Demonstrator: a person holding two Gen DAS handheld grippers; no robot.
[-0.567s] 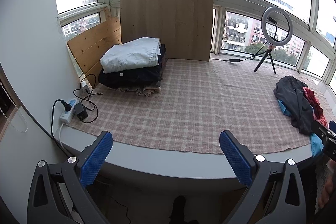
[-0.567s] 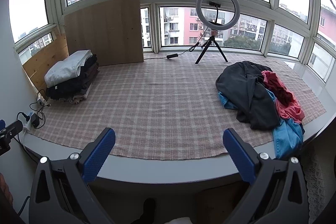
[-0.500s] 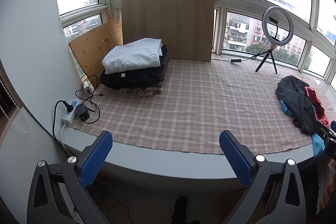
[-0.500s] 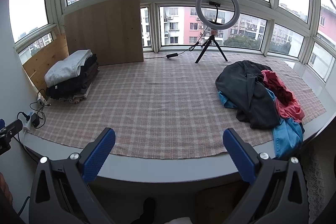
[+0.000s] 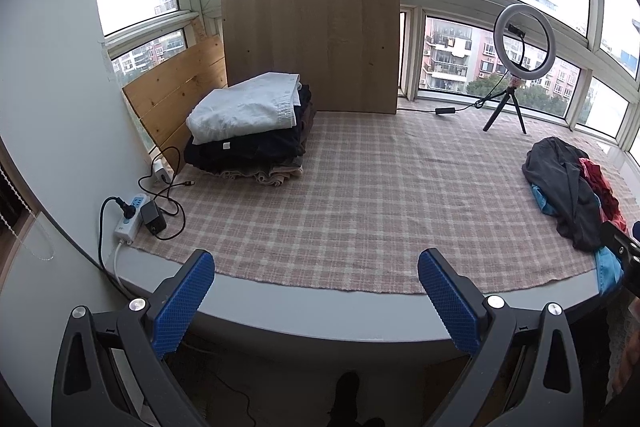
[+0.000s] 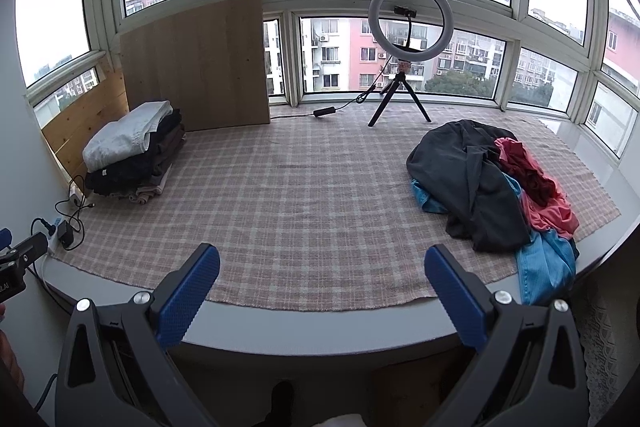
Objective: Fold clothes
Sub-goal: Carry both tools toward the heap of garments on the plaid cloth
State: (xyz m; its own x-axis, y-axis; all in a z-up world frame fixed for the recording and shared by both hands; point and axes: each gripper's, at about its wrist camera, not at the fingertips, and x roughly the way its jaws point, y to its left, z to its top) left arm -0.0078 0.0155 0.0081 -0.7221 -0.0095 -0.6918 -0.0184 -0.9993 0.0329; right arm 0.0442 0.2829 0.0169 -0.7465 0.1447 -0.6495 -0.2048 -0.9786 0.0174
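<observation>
A heap of unfolded clothes [image 6: 486,183], dark grey, red and blue, lies at the right of the checked cloth [image 6: 300,203]; it also shows in the left wrist view [image 5: 568,187]. A stack of folded clothes [image 5: 250,131] with a white item on top sits at the back left, also seen in the right wrist view [image 6: 134,151]. My left gripper [image 5: 316,297] is open and empty, held off the platform's front edge. My right gripper [image 6: 322,297] is open and empty, also in front of the edge, left of the heap.
A ring light on a tripod [image 6: 404,67] stands at the back with its cable. A wooden board [image 5: 312,47] leans on the window behind the stack. A power strip with plugs and cables [image 5: 136,215] lies at the left edge. Windows surround the platform.
The left wrist view has shifted slightly, so the scene sits a little to the right. The right gripper has not visibly moved. Both stay open.
</observation>
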